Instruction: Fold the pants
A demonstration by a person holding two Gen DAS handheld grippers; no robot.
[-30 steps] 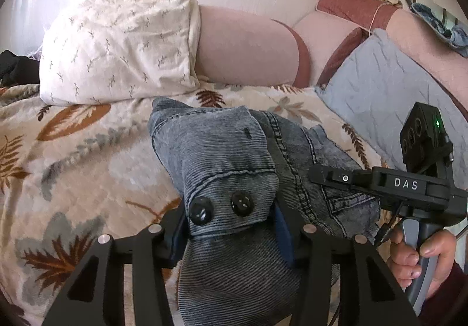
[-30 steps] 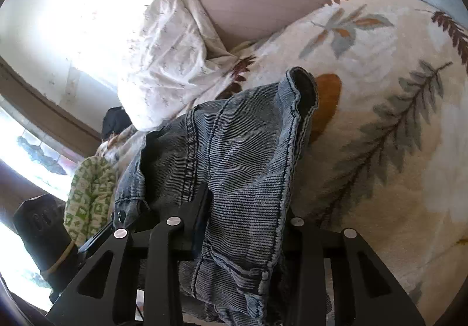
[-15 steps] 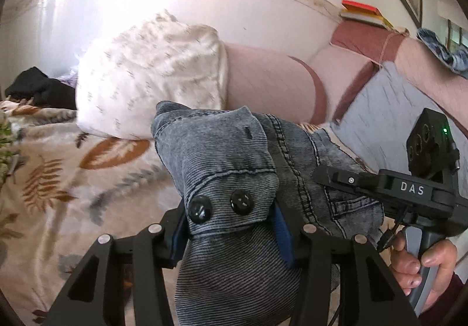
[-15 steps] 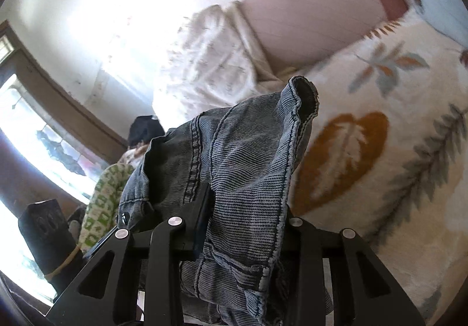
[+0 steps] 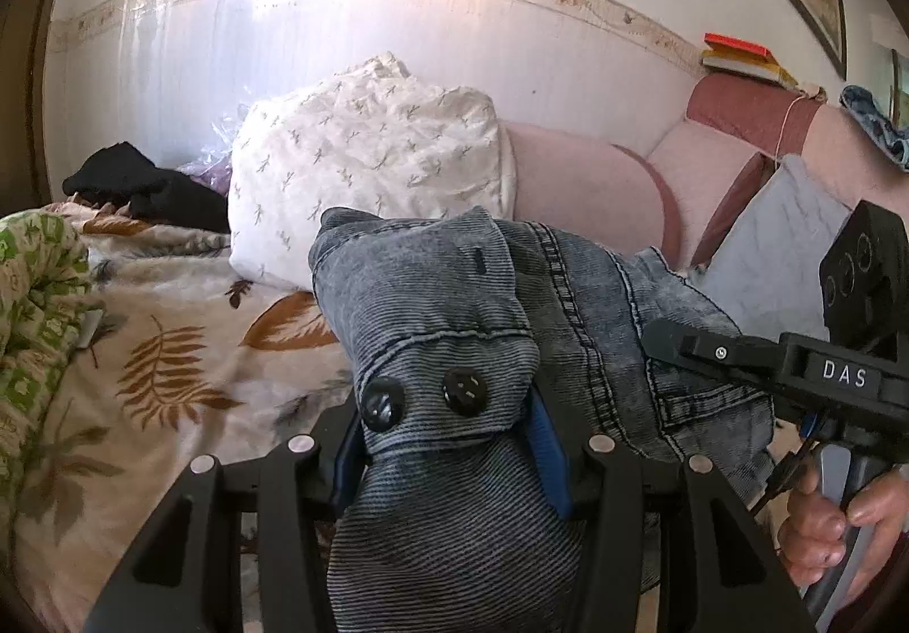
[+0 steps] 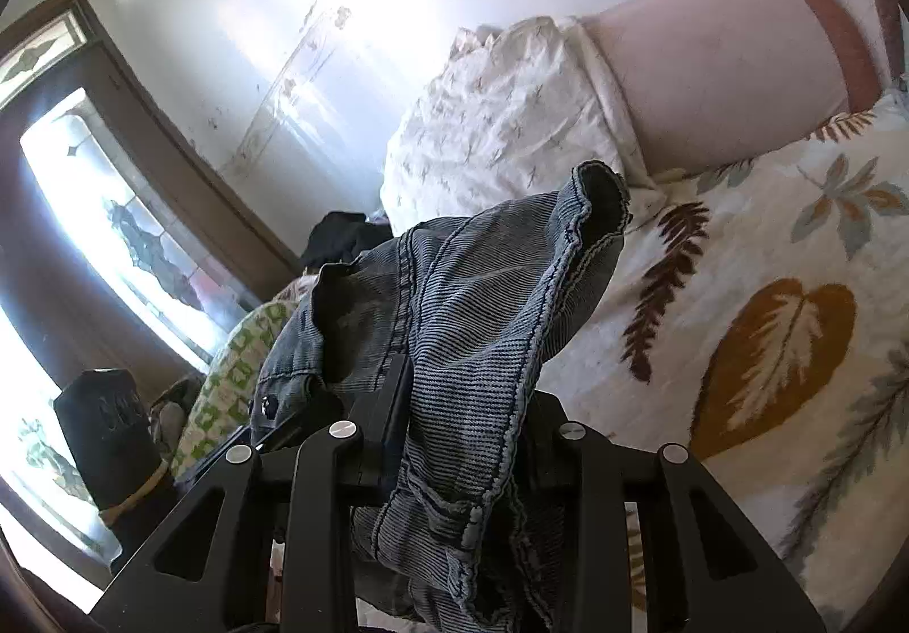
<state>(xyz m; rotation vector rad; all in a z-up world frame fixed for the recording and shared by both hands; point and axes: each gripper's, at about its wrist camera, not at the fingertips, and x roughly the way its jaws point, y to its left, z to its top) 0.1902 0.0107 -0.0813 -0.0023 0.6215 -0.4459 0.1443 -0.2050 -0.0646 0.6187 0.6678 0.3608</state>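
Both claws are rising away from the bed, so more wall and less blanket is showing than a second ago, while the denim is sitting in them just as it was. Nearest the left camera, the left claw (image 5: 449,440) is clamping the waistband of the pants (image 5: 432,315) at the two black buttons (image 5: 423,397), its blue pads pressing in from either side. Just to its right, the right claw (image 6: 454,440) is pinching another part of the same waistband, gripped tight on a bunched fold. The pants are hanging in the air between the two claws, the waist edge running across from one to the other and the legs dropping out of sight below, so their long axis is probably lying downward, toward the person.

Beyond them the bed (image 5: 170,349) is lying open under its leaf-print blanket, offering broad room for laying the pants flat. A green patterned cloth (image 5: 34,292) is crowding the left edge, and a white pillow (image 5: 369,173) is leaning at the far side against the wall.
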